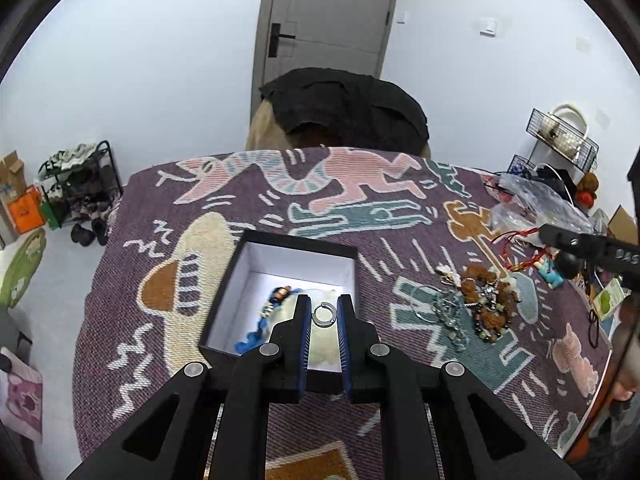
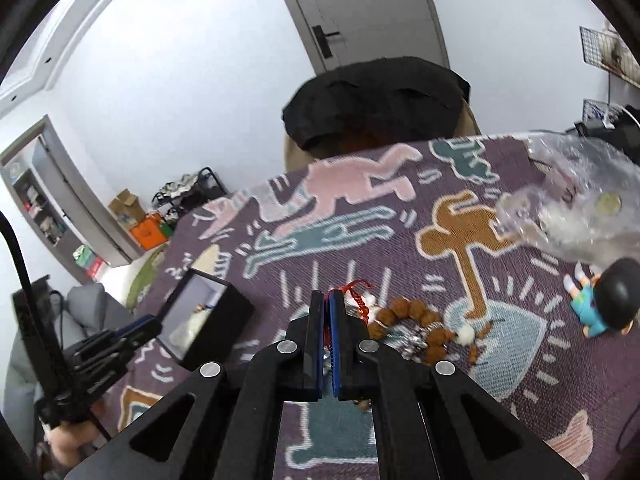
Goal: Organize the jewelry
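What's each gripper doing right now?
Left gripper: closed on a silver ring, above the black box.
Right gripper: shut on a red cord.

box contents blurred, figurine edge-cropped

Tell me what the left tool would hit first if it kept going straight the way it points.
Most likely the inside of the open black box: the left tool, shut on a small silver ring, points down into it, toward the white plush piece. Depth is uncertain.
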`<act>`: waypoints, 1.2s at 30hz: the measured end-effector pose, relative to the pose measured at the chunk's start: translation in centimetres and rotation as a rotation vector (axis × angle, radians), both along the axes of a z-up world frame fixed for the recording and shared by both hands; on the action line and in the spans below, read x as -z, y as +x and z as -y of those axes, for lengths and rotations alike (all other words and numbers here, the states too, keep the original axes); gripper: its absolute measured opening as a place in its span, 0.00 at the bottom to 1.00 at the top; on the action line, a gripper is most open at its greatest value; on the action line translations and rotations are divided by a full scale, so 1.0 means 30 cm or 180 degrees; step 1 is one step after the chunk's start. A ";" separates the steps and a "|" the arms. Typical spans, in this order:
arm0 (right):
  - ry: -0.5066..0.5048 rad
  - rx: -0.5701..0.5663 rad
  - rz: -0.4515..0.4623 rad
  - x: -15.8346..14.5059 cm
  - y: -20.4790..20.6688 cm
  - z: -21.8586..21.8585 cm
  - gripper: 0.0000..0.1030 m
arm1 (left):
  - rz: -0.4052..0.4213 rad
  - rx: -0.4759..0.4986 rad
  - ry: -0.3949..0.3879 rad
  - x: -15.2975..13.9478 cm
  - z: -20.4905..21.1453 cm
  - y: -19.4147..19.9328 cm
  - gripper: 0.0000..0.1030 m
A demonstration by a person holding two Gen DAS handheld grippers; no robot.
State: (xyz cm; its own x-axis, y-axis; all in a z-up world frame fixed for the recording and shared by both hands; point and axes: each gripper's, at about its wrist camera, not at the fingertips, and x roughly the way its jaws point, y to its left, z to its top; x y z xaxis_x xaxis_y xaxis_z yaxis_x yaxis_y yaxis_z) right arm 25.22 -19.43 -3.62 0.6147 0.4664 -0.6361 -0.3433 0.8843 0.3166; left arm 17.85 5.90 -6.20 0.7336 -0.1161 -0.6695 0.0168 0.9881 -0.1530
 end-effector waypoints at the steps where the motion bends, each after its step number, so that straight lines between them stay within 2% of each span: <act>1: -0.0004 -0.0012 0.0016 -0.009 -0.001 -0.009 0.04 | -0.0005 -0.0003 -0.0008 0.001 -0.008 0.002 0.13; 9: 0.0034 -0.0166 0.0055 -0.061 -0.007 -0.108 0.04 | -0.0153 -0.0147 -0.0053 0.018 -0.068 0.056 0.14; 12: 0.0062 -0.0260 0.0045 -0.065 -0.010 -0.163 0.04 | -0.0113 -0.0180 -0.0189 0.015 -0.107 0.044 0.16; 14: 0.0078 -0.0330 0.0036 -0.064 -0.011 -0.199 0.04 | -0.0091 -0.0217 -0.0231 0.010 -0.130 0.029 0.31; 16: 0.0083 -0.0401 0.0021 -0.063 -0.013 -0.242 0.04 | -0.0011 -0.0300 -0.0225 0.001 -0.153 0.006 0.64; 18: 0.0085 -0.0475 0.0016 -0.062 -0.017 -0.284 0.04 | 0.0112 -0.0378 -0.0213 -0.016 -0.175 -0.022 0.73; 26: 0.0084 -0.0723 -0.0033 -0.058 -0.033 -0.435 0.04 | 0.0150 -0.0522 -0.0212 -0.038 -0.262 -0.068 0.74; 34: -0.0016 -0.0875 -0.0078 -0.055 -0.050 -0.567 0.04 | 0.0119 -0.0579 -0.0185 -0.025 -0.297 -0.098 0.85; 35: -0.0025 -0.0883 -0.0096 -0.053 -0.048 -0.574 0.11 | 0.0109 -0.0590 -0.0179 -0.024 -0.300 -0.098 0.85; 36: -0.0036 -0.0894 -0.0142 -0.047 -0.043 -0.580 0.22 | 0.0100 -0.0600 -0.0178 -0.022 -0.303 -0.099 0.85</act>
